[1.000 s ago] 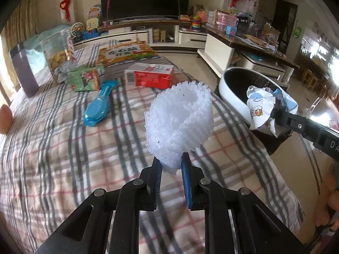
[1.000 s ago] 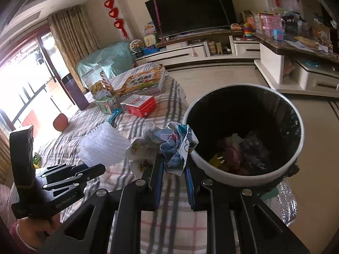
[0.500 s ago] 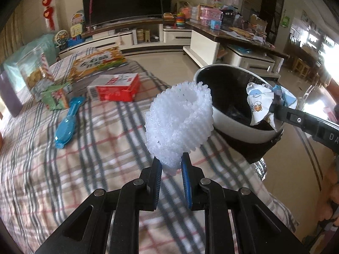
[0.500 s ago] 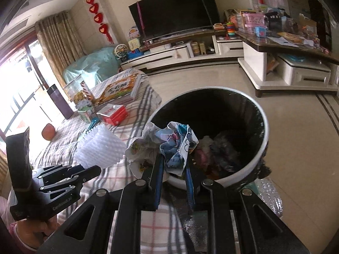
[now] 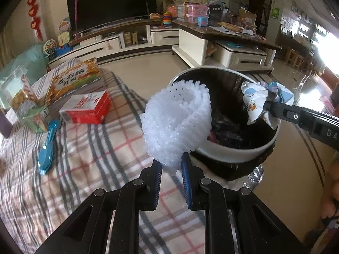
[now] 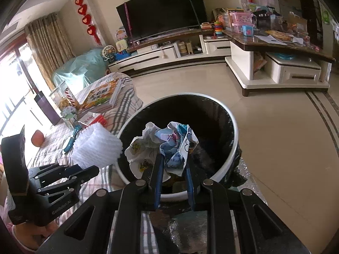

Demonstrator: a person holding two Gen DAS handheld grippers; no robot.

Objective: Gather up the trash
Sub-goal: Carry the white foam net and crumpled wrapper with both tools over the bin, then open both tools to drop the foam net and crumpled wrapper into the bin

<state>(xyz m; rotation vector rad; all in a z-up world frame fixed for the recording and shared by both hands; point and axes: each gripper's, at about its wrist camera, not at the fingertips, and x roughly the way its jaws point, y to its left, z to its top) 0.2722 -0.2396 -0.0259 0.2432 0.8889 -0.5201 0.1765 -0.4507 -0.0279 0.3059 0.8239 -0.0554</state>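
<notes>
On the plaid cloth-covered bench [image 5: 89, 148], counted from the left: one clear plastic snack jar [image 5: 15, 93], one small green carton [image 5: 36, 118], one blue plastic brush [image 5: 47, 146], one orange picture book [image 5: 74, 80], one red and white box [image 5: 86, 108]. Further right, two pieces of trash, each in its own tool. Pinched by its lower end between the narrow blue pads of the left tool [image 5: 172, 169]: one white foam fruit net [image 5: 177, 124], a ribbed tube standing with its long axis up and slightly away, open mouth pointing toward the far wall, upper part in front of the near left rim of the bin. Next right: one round white-rimmed waste bin with a black liner [image 6: 231, 148], standing on the floor just beside the bench edge, some rubbish already at its bottom. Clamped in the nearly closed right tool [image 6: 173, 165]: one crumpled printed paper wrapper [image 6: 167, 146], white and blue, bunched with no clear long axis, held above the bin's opening. Beyond: pale glossy tile floor, one large dark television [image 6: 163, 10] on a long white low cabinet, red hanging ornaments on the wall, a cluttered dark-topped counter [image 6: 275, 40] at right, curtains and bright window at far left.
</notes>
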